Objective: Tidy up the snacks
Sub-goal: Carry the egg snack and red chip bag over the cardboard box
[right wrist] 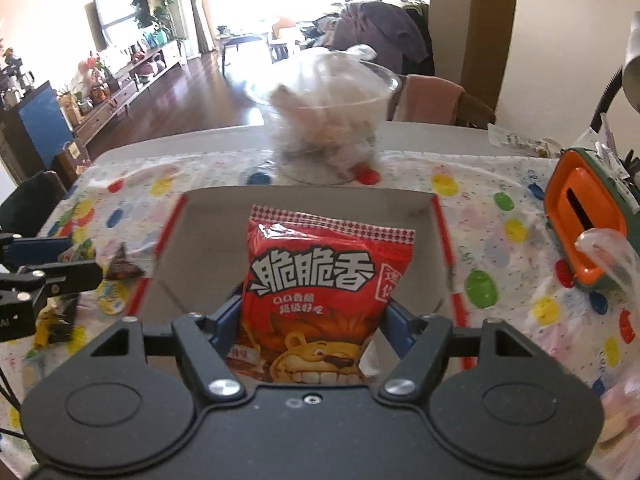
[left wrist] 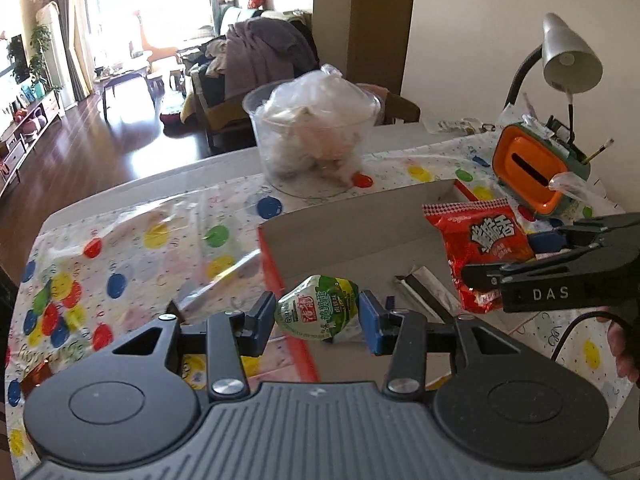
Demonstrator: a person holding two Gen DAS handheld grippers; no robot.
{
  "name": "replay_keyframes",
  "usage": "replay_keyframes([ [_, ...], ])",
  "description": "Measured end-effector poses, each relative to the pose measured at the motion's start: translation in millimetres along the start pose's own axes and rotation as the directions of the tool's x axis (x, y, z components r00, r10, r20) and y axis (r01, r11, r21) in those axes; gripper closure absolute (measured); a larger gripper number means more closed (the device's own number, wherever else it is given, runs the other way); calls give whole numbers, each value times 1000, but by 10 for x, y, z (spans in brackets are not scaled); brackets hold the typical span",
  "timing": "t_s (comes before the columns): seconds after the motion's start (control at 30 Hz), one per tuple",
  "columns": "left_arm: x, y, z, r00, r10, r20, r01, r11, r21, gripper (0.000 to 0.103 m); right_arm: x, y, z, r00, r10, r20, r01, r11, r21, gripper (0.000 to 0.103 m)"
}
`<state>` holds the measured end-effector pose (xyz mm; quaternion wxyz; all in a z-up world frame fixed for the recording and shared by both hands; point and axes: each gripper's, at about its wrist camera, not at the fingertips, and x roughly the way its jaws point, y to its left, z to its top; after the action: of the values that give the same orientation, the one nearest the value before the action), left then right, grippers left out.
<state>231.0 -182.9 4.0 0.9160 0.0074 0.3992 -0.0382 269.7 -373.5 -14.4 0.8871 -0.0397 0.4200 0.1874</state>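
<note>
My left gripper (left wrist: 318, 314) is shut on a small green and white snack packet (left wrist: 318, 308), held over the near left edge of a shallow cardboard box (left wrist: 352, 216) with red sides. My right gripper (right wrist: 310, 316) is shut on a red snack bag (right wrist: 316, 280) with white lettering and a lion face, held upright above the box (right wrist: 208, 208). The right gripper (left wrist: 516, 256) and its red bag (left wrist: 484, 240) also show at the right of the left wrist view. The left gripper (right wrist: 44, 258) shows at the left edge of the right wrist view.
A clear plastic tub (left wrist: 312, 136) stuffed with bags stands behind the box. An orange holder (left wrist: 532, 168) and a grey desk lamp (left wrist: 568, 56) stand at the right. Loose snack packets (right wrist: 120, 268) lie left of the box on the dotted tablecloth (left wrist: 120, 248). A thin wrapper (left wrist: 424, 284) lies in the box.
</note>
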Motion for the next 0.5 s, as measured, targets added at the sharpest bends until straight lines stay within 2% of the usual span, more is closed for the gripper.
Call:
replay_keyframes([
  [0.23, 414, -258, 163, 997, -7, -75, 7, 1000, 9, 59, 281, -312, 85, 999, 1, -47, -3, 999, -54, 31],
  [0.5, 925, -375, 322, 985, 32, -171, -37, 999, -23, 59, 593, -397, 115, 994, 28, -102, -44, 987, -156, 31],
])
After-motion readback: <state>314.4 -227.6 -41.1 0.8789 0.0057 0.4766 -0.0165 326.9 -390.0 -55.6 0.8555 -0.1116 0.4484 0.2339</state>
